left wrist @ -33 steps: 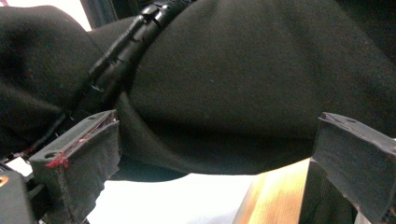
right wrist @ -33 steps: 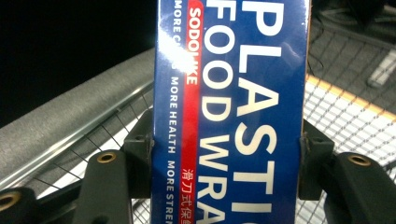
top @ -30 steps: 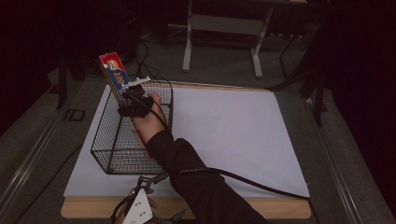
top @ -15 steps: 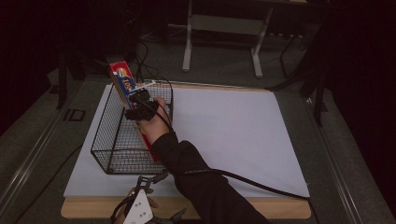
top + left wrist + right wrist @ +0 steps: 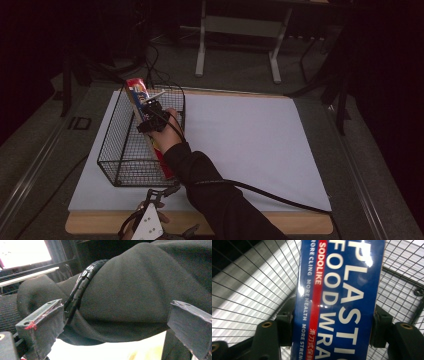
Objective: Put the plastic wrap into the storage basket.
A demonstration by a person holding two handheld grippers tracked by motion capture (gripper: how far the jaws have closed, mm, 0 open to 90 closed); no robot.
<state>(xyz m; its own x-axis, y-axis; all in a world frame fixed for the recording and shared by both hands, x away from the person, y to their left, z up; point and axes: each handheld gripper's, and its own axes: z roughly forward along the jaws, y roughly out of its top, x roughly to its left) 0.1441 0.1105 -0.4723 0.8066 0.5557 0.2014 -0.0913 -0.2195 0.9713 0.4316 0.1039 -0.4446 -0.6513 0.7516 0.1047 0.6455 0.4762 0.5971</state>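
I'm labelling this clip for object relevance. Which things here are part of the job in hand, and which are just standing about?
In the job:
plastic wrap box, clamped in the right gripper
wire basket, which the box is over

Standing about:
left gripper, open at the table's near edge
white table mat
metal stand behind the table

A dim lab or studio: a white-topped table (image 5: 260,145), grey carpet, cables, and a metal stand (image 5: 240,35) behind.
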